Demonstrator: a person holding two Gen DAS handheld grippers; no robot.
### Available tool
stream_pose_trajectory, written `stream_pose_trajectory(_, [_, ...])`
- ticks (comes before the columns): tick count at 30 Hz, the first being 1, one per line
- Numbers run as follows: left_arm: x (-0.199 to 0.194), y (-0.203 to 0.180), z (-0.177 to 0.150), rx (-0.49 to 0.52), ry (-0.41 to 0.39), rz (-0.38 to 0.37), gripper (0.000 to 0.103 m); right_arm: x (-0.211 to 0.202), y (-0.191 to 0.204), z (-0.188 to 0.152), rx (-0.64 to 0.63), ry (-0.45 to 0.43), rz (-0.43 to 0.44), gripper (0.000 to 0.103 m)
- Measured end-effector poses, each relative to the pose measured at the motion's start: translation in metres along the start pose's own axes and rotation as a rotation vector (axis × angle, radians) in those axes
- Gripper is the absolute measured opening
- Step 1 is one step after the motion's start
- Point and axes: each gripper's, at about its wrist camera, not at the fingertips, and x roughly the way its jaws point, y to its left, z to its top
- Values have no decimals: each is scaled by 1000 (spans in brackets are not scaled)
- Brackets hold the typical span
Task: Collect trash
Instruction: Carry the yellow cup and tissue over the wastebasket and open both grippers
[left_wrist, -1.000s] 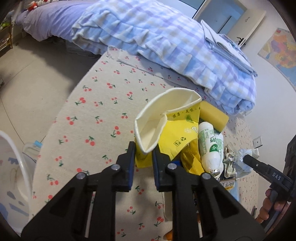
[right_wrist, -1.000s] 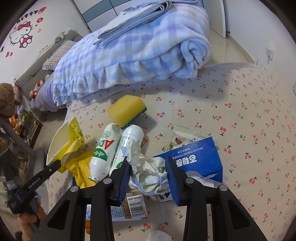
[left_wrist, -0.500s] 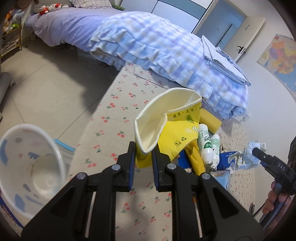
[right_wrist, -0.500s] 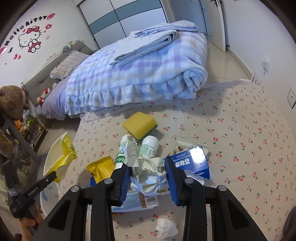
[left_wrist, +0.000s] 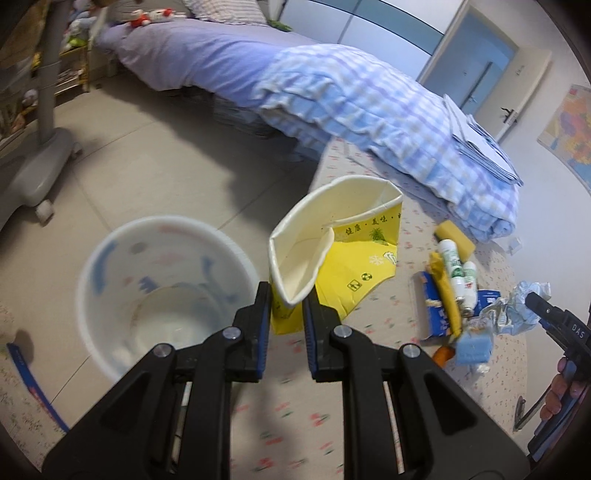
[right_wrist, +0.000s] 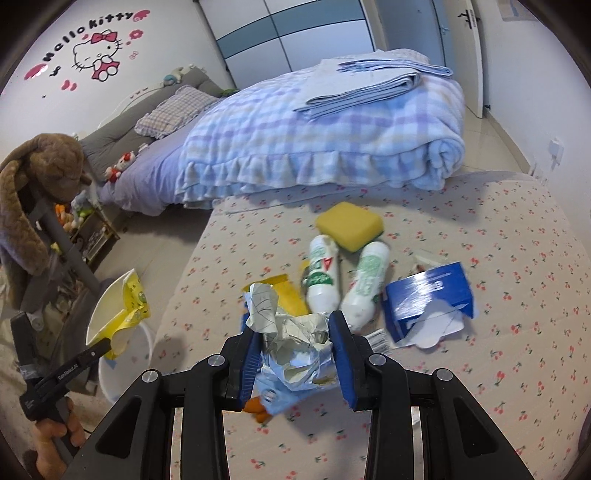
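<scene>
Nearest, left tool (left_wrist: 286, 306) pinching the flattened base of a crushed paper cup (left_wrist: 332, 258), yellow outside and cream inside, held up beside the rim of a white plastic bin (left_wrist: 162, 291) on pale floor tiles. Right tool (right_wrist: 293, 345) clamped on a crumpled wad of silvery wrapper (right_wrist: 295, 347), lifted above a mat (right_wrist: 517, 280) of beige cloth dotted with small red cherries. Just past it on the mat, two white bottles (right_wrist: 325, 273) with green labels lying side by side, a torn blue carton (right_wrist: 430, 302) to their right, a yellow sponge (right_wrist: 349, 225) beyond. Farther back, a low bed with a rolled, frilled check blanket (right_wrist: 332, 147) in blue and lilac, folded sheets on top; blue wardrobe doors and a cartoon cat sticker on the wall. Compared with a second ago, cup swung from over the mat to beside the bin, now in full view; wrapper raised clear of the litter pile.
</scene>
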Motion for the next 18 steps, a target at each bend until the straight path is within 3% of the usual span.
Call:
stream_pose_trajectory(10, [-19, 61, -15, -49, 3, 138, 19, 21, 68, -15, -68, 40, 83, 37])
stream_pose_trajectory(18, [-19, 87, -16, -105, 42, 217, 23, 49, 129, -30, -144, 89, 146, 37])
